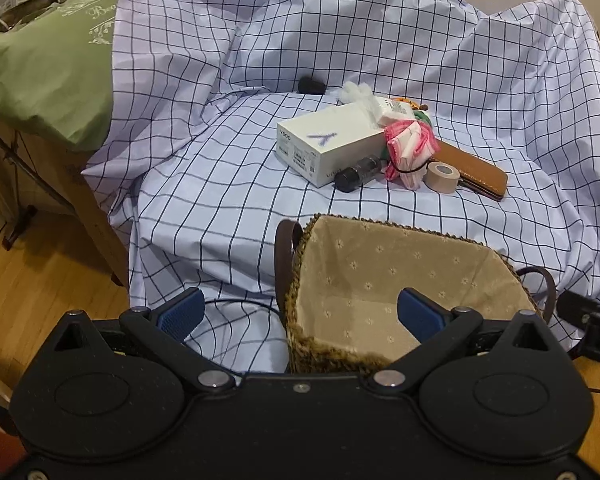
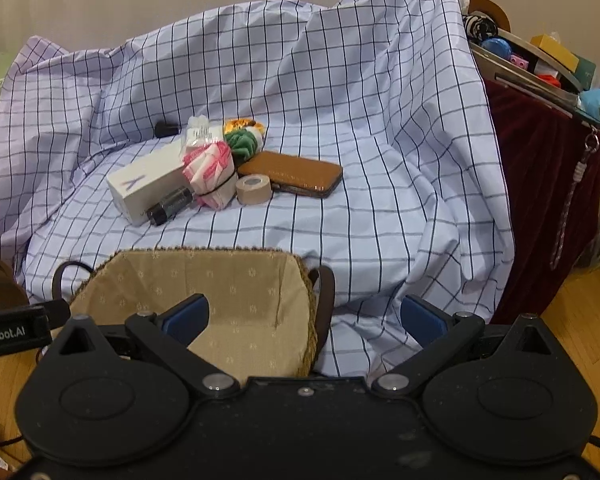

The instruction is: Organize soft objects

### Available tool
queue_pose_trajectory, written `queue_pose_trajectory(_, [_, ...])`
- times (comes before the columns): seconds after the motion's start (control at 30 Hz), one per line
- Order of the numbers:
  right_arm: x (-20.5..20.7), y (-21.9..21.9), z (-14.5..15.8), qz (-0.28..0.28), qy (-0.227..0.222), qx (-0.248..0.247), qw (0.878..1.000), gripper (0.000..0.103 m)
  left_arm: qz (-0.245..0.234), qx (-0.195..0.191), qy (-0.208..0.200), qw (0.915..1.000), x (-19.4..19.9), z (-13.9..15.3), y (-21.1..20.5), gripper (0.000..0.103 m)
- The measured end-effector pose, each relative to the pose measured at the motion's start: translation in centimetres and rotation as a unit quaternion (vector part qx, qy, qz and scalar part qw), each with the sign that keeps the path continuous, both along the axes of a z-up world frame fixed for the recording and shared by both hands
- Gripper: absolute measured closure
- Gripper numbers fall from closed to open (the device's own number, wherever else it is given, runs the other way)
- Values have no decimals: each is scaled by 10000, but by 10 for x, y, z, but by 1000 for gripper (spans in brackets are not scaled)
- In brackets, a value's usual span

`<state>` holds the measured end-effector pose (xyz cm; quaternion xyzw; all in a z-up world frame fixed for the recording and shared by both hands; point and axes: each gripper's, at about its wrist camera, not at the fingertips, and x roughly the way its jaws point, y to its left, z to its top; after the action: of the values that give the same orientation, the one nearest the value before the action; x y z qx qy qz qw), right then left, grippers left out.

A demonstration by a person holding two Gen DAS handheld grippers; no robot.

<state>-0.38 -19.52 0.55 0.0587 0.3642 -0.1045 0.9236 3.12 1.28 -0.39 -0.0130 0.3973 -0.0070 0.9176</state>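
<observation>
Blue-padded fingers stand wide apart on the left gripper, holding nothing; it hangs at the near edge of a woven basket lined with beige flowered cloth, its right finger over the lining and its left over the checked cloth. The right gripper is spread just as wide and empty too, its left finger above the same basket, its right one over the draped cloth beside a dark brown handle. The basket holds nothing that shows. Beyond it, well apart, a small heap sits on the cloth-covered tabletop: a white carton with a dark little bottle lying against its front, and a pink-and-white fabric bundle tied with a black band touching the carton's right end. Just right of the bundle stands a tan roll of tape, touching a brown leather case behind it. At the back of the heap lie a green ruffled scrunchie, an orange patterned soft piece and a clear plastic packet. A small black object rests alone near the rear fold
</observation>
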Motion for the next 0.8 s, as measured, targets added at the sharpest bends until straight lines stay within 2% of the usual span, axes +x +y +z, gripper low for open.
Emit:
queue_pose_trajectory(0.37, [57, -9, 15, 50, -172, 16, 9998, 1, -189, 97, -132, 9997, 46, 11, -6, 4])
queue_pose_trajectory(0.67, [121, -12, 10, 174, -36, 147, 9997, 1, -410, 302, -193, 9985, 86, 3, -21, 4])
queue_pose_trajectory(0.8, [146, -12, 7, 255, -75, 112, 9996, 1, -539, 124, -34, 9985, 106, -4, -23, 4])
